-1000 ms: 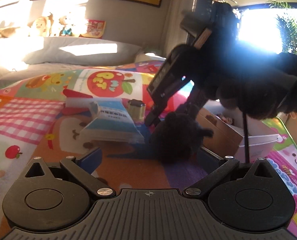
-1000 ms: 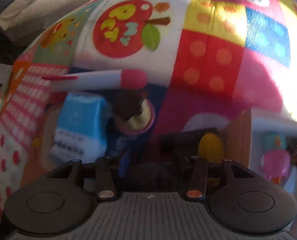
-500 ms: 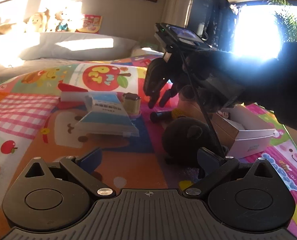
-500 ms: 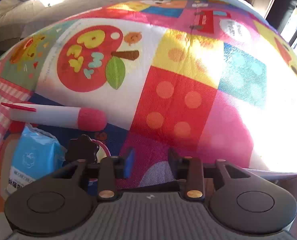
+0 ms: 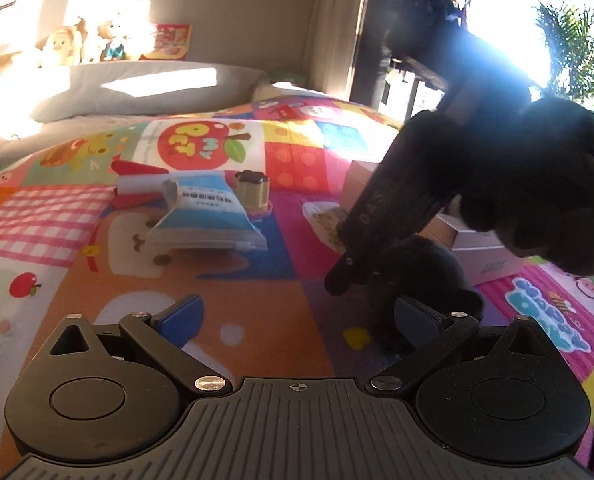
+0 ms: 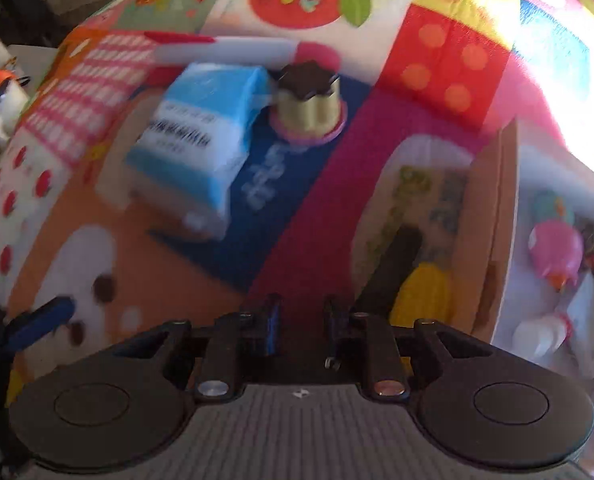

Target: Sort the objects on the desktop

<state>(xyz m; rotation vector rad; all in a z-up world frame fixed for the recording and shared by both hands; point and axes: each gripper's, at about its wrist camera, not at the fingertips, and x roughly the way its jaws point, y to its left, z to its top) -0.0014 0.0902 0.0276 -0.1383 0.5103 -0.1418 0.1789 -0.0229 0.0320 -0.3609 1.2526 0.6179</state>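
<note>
My right hand-held gripper closed, empty, above yellow toy; left hand-held gripper open. Risk: shut jaws shove toy against cardboard box.

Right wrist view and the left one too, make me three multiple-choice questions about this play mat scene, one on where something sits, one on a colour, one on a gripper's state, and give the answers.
1. Where does the cardboard box lie from the blue tissue pack in the right wrist view?
A. To its left
B. To its right
C. Under it

2. What colour is the lid of the small jar?
A. Dark brown
B. White
C. Green

3. How do the left gripper jaws stand?
A. Shut on the pack
B. Shut on nothing
C. Wide open, nothing between them

Answers: 1 B, the box is at the right side. 2 A, the scalloped lid is dark brown. 3 C, the blue pads stand far apart over bare mat.
</note>
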